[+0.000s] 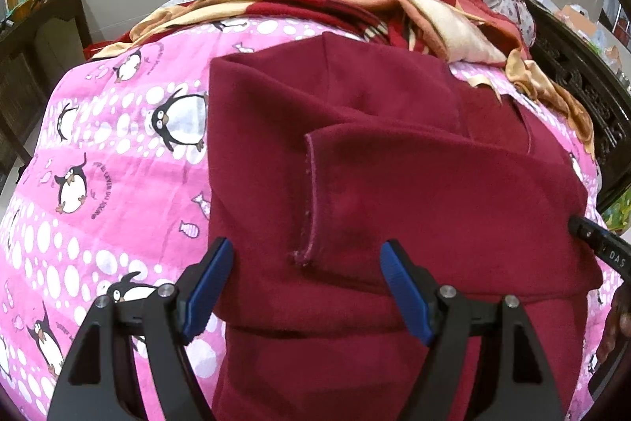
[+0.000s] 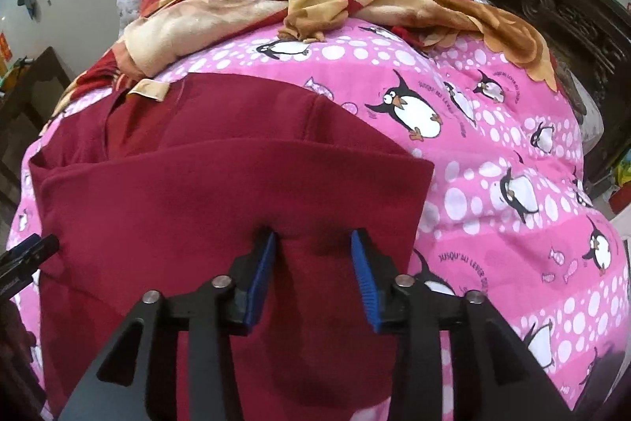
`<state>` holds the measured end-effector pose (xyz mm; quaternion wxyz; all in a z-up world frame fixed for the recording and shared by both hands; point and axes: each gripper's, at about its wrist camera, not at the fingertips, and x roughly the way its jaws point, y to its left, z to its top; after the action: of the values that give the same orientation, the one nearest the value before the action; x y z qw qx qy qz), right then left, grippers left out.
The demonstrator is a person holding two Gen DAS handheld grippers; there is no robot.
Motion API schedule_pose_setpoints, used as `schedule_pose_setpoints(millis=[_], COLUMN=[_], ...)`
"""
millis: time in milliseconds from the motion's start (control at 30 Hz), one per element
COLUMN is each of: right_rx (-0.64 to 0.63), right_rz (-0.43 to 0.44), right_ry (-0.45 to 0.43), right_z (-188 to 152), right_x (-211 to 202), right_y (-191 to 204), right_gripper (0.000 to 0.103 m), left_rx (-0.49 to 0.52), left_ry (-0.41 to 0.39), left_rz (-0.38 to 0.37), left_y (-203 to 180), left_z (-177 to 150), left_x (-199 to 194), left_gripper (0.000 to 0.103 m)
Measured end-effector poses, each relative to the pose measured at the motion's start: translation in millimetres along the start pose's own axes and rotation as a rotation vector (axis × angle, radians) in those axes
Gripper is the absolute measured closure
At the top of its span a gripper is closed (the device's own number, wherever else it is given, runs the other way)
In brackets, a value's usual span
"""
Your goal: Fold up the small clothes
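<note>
While both tongs gape, maroon garment [image 1: 394, 184] folded, hem perhaps curling, quilt [image 1: 98, 152] around.

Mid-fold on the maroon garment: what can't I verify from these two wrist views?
- Maroon garment near hem: cut off by the bottom edge, both views.
- Layers beneath the folded flap: hidden by it.
- Right gripper contact with the fabric: unclear; jaws apart.
- Left gripper: open; height above the cloth unclear.

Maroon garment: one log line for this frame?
garment: maroon garment, partly folded on pink penguin quilt | left hand-held gripper: open | right hand-held gripper: open, over garment
</note>
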<state>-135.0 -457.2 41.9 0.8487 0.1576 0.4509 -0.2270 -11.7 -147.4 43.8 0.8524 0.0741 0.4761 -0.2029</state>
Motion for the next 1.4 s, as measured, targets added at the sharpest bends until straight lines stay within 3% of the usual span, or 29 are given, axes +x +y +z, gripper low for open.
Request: schedule_pose_setpoints(millis=[133,300,467,600,867,1400], right_rx=[0.038,0.036,0.011,0.066,0.099,0.065], right_rz=[0.048,0.049,-0.002,0.037,0.072,0.076], right_ry=[0.003,-0.079,0.033,0.025,-0.08,-0.061], right_z=[-1,-27,-56,-53,-70,-107], right_x=[-12,-58,-24,-38,-101,-143], right_y=[-13,-10,-10,-20,-23,-28], right_gripper=[0.047,0.047,0.049,0.049,0.049,0.049], left_rx=[0.01,0.006,0.003,-0.004,-0.009,0.006], left_ry=[0.003,0.002,0.003,-0.01,-0.032,-0.053], left_rz=[0.005,-0.008,-0.002,-0.004,-0.006,-0.012], left_y=[-1,2,1,4,9,14], left_z=[-1,-2,-6,-17,-38,-72], left_x=[2,1,-13,-36,-69,-105], left_gripper=[0.022,0.022,0.022,0.022,0.022,0.022])
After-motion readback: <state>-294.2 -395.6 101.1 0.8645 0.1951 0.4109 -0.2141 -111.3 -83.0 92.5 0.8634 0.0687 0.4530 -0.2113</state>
